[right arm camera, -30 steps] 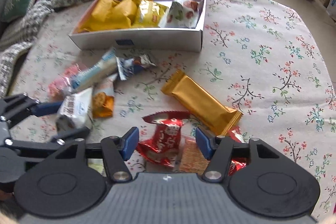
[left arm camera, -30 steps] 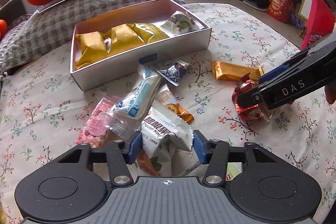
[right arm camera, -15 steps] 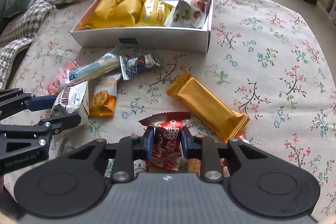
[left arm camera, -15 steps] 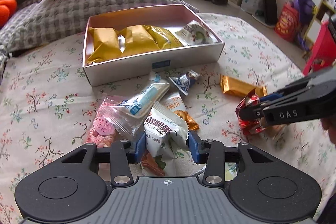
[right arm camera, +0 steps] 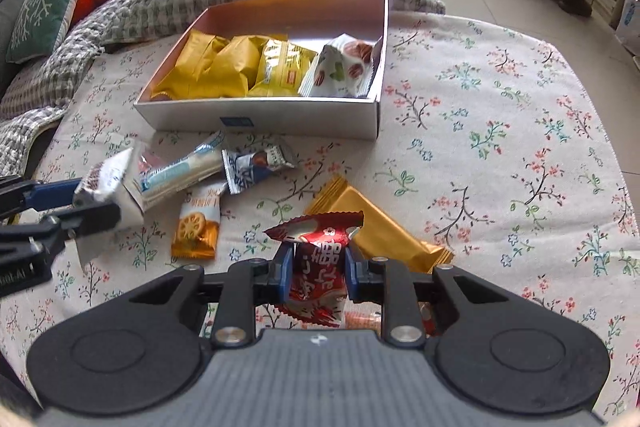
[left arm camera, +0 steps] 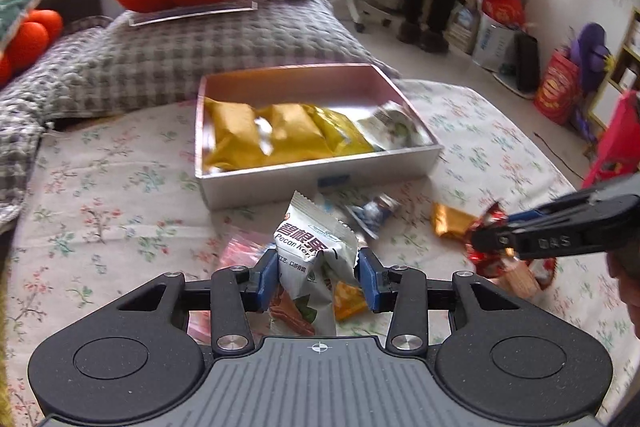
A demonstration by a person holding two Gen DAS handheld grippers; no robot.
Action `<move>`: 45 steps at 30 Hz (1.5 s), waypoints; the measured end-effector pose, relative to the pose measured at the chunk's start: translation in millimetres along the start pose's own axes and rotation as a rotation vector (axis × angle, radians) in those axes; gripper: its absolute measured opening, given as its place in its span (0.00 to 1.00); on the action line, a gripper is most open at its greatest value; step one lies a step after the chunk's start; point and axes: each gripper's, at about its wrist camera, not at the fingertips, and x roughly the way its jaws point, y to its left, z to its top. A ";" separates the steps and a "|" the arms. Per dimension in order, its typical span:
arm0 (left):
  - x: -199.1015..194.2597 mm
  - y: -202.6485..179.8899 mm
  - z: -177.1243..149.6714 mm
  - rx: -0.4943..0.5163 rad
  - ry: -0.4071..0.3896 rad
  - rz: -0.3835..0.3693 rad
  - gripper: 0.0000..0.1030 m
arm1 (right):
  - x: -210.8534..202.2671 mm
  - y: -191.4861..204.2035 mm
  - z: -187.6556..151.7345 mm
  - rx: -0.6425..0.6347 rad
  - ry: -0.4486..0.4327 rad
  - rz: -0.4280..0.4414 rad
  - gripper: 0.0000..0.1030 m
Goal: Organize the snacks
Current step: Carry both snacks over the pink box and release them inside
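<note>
Now, through my left wrist camera, my left gripper (left arm camera: 318, 277) is clamped on a white pecan packet (left arm camera: 310, 255), both blue pads pressing its sides, and the packet stands up off the flowered cloth (left arm camera: 120, 211). Its jaws have just been closing on that packet. Just past it sits the open box (left arm camera: 320, 181), with yellow packets (left arm camera: 280, 135) lined along its near wall and a white nut packet (left arm camera: 394, 127) at the right end. A small blue packet (left arm camera: 374, 213) lies between the box and my grip. Off to the right, my other gripper (left arm camera: 486, 239) pinches a red candy wrapper (left arm camera: 486, 223) beside a gold bar (left arm camera: 450, 221).

From my right wrist camera, my right gripper (right arm camera: 316, 275) is squeezed tight on the red candy wrapper (right arm camera: 318, 275), pads flat against it. The gold bar (right arm camera: 384, 227) lies just behind, touching the wrapper's right side. An orange cracker packet (right arm camera: 196, 227) and a long white-and-blue stick (right arm camera: 180, 175) lie loose on the cloth near the box (right arm camera: 260, 115). At the left edge my left gripper (right arm camera: 94, 197) holds the pecan packet (right arm camera: 108, 179).
</note>
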 end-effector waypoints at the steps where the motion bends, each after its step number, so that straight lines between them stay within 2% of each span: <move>1: 0.8 1.2 1.1 -0.004 -0.005 0.018 0.38 | -1.0 -0.3 0.8 0.001 -0.009 -0.001 0.22; 4: 3.5 3.6 5.5 -0.015 -0.022 0.070 0.38 | -4.1 1.4 3.5 -0.011 -0.038 -0.006 0.22; 12: 3.2 26.3 26.1 -0.136 -0.093 0.086 0.38 | -8.2 5.0 14.3 -0.015 -0.090 -0.010 0.22; 24: 35.5 51.5 56.0 -0.270 -0.127 0.011 0.39 | -4.1 1.1 45.2 0.032 -0.178 -0.020 0.22; 34: 56.3 46.5 77.1 -0.288 -0.150 -0.019 0.39 | 8.0 -0.2 75.2 0.062 -0.238 -0.005 0.22; 45: 86.0 59.2 88.8 -0.333 -0.129 -0.019 0.39 | 22.2 10.6 91.9 0.060 -0.263 0.038 0.22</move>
